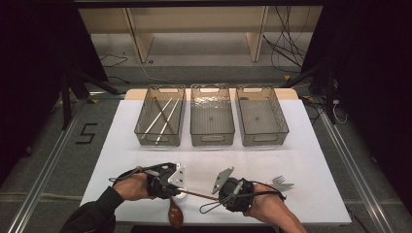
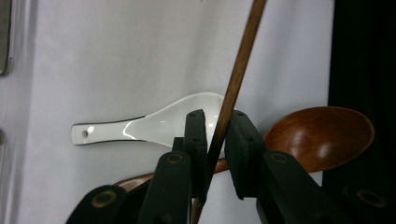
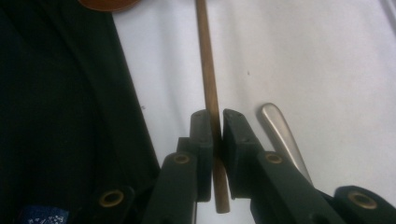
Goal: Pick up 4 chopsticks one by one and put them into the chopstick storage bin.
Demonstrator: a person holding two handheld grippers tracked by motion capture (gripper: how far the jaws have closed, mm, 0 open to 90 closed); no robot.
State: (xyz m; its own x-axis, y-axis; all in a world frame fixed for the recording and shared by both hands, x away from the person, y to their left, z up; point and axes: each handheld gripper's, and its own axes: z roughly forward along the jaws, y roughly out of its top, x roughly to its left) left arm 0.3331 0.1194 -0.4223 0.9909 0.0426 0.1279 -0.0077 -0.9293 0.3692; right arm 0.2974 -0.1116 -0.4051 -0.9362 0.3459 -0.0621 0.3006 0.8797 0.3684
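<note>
Both grippers clamp the brown chopstick (image 1: 199,195): left gripper (image 2: 215,140) lower centre; right gripper (image 3: 215,135) likewise; the wooden spoon (image 2: 322,135) is half hidden behind the left one's jaws.

1. A large black numeral "5" (image 1: 86,133) is marked on the grey floor to the left of the white table, as seen in the high view.
2. A small blue patch with pale specks (image 3: 41,215) sits on the dark sleeve at the bottom left of the right gripper view; it is too blurred to tell whether it carries lettering.
3. No other writing, brand or label can be read.
</note>
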